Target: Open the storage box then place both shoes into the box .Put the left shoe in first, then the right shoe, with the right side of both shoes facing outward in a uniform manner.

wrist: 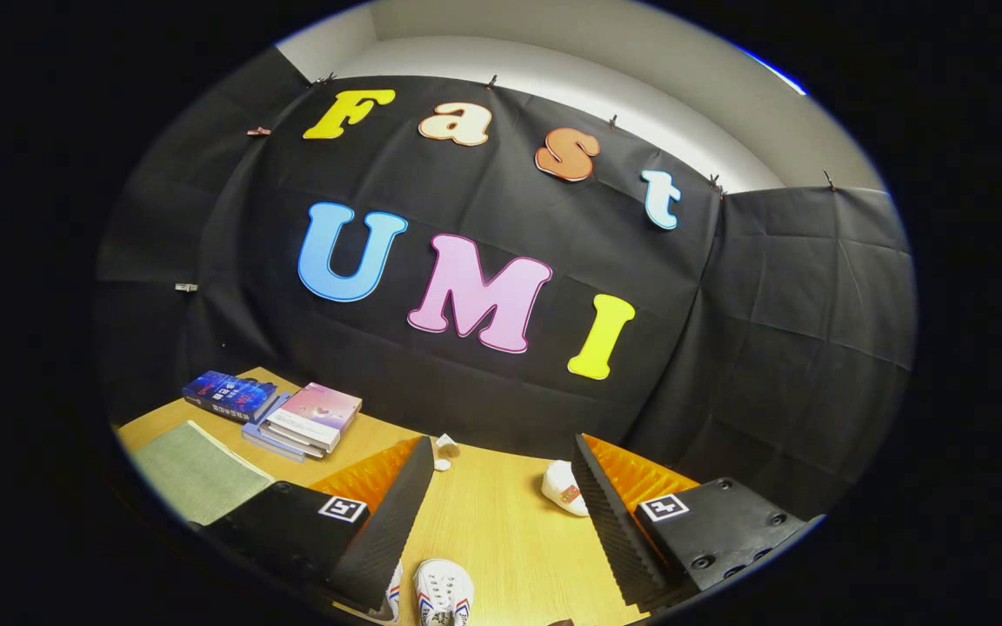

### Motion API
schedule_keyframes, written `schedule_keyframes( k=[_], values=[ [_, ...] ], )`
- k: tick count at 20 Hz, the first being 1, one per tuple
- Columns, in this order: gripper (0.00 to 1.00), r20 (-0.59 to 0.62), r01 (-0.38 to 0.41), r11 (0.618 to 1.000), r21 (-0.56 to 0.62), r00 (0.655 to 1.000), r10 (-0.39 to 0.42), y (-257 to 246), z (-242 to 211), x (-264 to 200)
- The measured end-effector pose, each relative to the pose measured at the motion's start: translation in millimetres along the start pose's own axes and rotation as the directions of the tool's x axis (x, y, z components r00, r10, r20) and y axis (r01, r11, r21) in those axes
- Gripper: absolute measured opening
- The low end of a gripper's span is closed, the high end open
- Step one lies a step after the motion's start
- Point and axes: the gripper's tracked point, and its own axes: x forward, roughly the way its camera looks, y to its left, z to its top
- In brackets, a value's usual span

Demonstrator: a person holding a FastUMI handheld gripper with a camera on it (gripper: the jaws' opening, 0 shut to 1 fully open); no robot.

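The gripper (501,522) hangs over a wooden table (501,513), fingers spread wide and holding nothing. A white shoe (443,593) lies between them, close in; another (564,489) sits beside one finger. Risk: with both shoes alike, picking the wrong one first.

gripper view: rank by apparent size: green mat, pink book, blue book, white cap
1. green mat
2. pink book and blue book: look alike, not ranked
3. white cap: smallest, partly hidden behind a jaw

Gripper jaws open, holding nothing.
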Motion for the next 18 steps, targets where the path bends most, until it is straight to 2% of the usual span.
schedule_keyframes(
  k=[4, 5, 6, 7, 9, 11, 12, 14, 16, 17, 18],
  values=[
    [0.97, -0.002, -0.016, 1.0, 0.005, 1.0, 0.016, 5.4, -1.9, 1.3],
    [0.97, -0.009, -0.058, 0.998, 0.026, 0.998, 0.059, 16.4, -3.9, 2.4],
    [0.97, -0.026, -0.147, 0.987, 0.069, 0.989, 0.149, 36.5, -8.0, 2.6],
    [0.97, -0.053, -0.254, 0.958, 0.131, 0.963, 0.263, 64.2, -15.8, 0.0],
    [0.97, -0.1, -0.435, 0.857, 0.276, 0.874, 0.475, 113.4, -37.9, -15.3],
    [0.98, -0.102, -0.532, 0.733, 0.424, 0.777, 0.622, 139.8, -50.4, -28.0],
    [0.98, -0.089, -0.56, 0.658, 0.503, 0.724, 0.684, 152.4, -56.6, -34.1],
    [0.98, -0.078, -0.551, 0.496, 0.671, 0.613, 0.786, 178.5, -72.1, -49.2],
    [0.98, -0.077, -0.468, 0.349, 0.812, 0.507, 0.859, 199.8, -89.2, -62.0],
    [0.98, -0.076, -0.422, 0.292, 0.858, 0.458, 0.885, 209.2, -99.4, -62.8],
    [0.98, -0.077, -0.381, 0.253, 0.889, 0.419, 0.905, 217.9, -110.6, -62.9]
  ],
)
